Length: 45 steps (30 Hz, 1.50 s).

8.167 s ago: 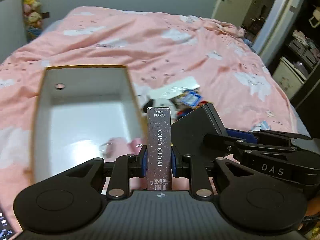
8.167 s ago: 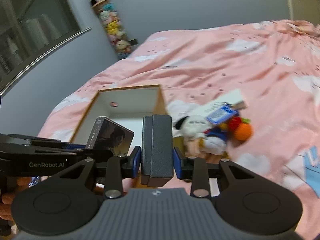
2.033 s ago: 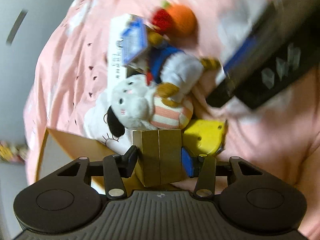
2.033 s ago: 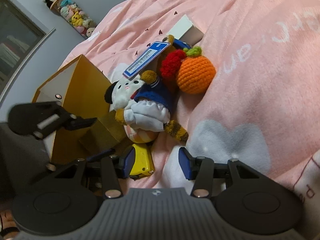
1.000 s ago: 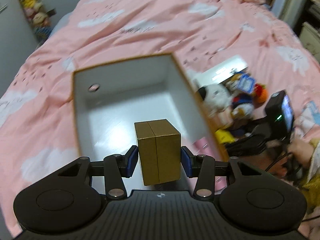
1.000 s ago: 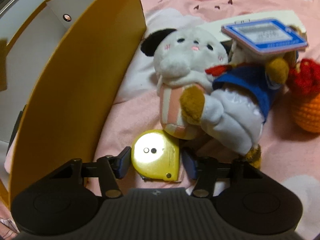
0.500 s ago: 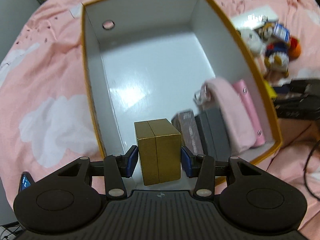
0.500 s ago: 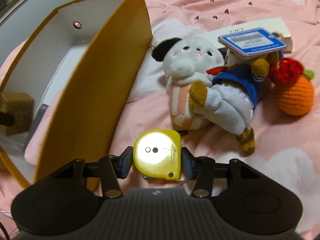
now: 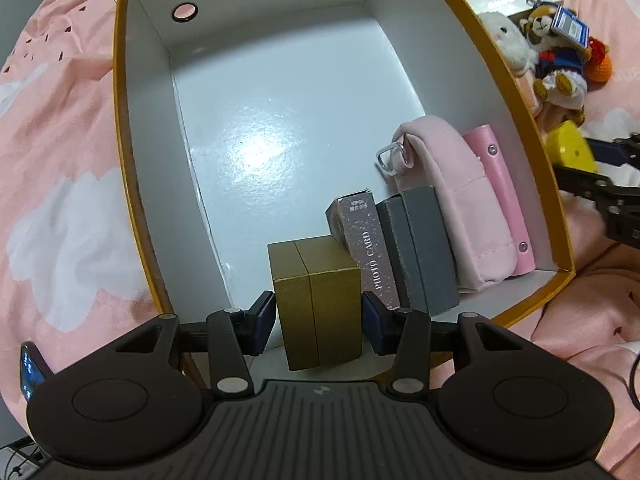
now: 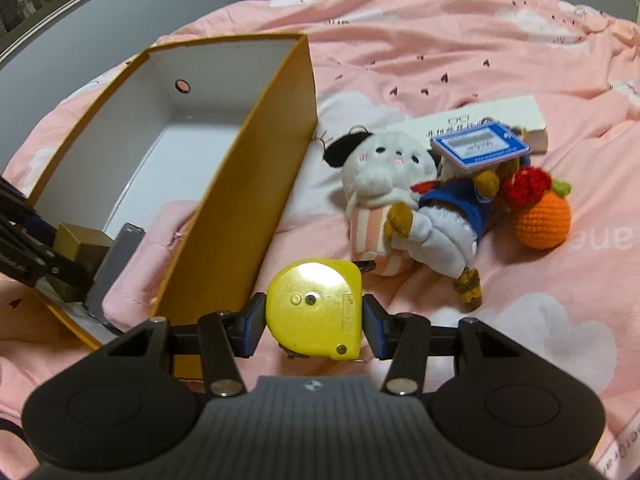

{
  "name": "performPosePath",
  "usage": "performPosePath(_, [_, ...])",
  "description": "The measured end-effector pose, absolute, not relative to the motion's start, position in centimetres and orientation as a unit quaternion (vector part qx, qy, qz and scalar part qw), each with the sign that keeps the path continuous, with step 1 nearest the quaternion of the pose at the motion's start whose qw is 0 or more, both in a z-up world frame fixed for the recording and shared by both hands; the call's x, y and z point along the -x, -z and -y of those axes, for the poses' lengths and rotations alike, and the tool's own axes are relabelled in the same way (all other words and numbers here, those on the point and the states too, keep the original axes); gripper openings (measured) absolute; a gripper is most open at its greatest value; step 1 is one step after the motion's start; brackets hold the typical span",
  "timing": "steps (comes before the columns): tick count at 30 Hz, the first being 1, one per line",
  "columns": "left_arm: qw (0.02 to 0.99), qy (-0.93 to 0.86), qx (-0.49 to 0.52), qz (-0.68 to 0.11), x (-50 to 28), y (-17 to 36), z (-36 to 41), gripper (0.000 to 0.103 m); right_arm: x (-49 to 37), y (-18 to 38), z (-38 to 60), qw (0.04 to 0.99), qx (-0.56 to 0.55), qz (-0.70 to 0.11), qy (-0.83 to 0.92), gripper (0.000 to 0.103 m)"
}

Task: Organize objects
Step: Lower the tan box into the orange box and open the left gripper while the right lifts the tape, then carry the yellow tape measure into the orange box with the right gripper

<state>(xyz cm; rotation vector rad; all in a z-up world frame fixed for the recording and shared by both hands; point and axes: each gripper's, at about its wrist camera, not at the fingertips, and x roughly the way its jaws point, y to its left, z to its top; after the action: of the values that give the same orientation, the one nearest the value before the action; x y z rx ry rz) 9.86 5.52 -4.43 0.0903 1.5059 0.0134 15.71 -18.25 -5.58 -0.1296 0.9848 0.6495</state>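
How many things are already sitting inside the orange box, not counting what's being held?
4, lined up along the near wall: the photo card box, the grey case, the pink pouch and a pink case against the side wall. Smaller items could be hidden behind them.

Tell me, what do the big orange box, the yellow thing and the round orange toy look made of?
Big orange box: likely cardboard, with thin stiff walls and a glossy white lining that reflects light. Yellow tape measure: apparently hard moulded plastic, smooth, with a bright glare spot and screws in its face. Round orange toy: crocheted yarn, judging by its visible stitch texture and matt fuzzy surface.
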Motion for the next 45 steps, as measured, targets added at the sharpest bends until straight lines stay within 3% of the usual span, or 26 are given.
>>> performPosePath(12, [0.753,0.031,-0.026,-0.657,-8.9,2.8,-6.3,0.056,-13.5,2.7,17.8,0.845,0.079,-0.428,-0.312,0.053])
performPosePath(19, [0.792,0.081,-0.122,-0.593,-9.2,2.0,-5.0,0.035,-12.6,1.2,16.4,0.848,0.094,-0.407,-0.325,0.053])
performPosePath(24, [0.783,0.139,-0.211,-0.569,-8.5,2.8,-3.7,0.034,-11.8,0.3,14.9,0.844,0.112,-0.397,-0.344,0.053])
performPosePath(34, [0.741,0.158,-0.269,-0.594,-7.8,4.2,-4.8,0.02,-11.1,-0.4,12.9,0.84,0.13,-0.386,-0.358,0.053])
performPosePath(45, [0.709,0.154,-0.337,-0.601,-7.6,5.0,-4.0,0.014,-11.4,-0.5,11.6,0.833,0.133,-0.385,-0.375,0.053])
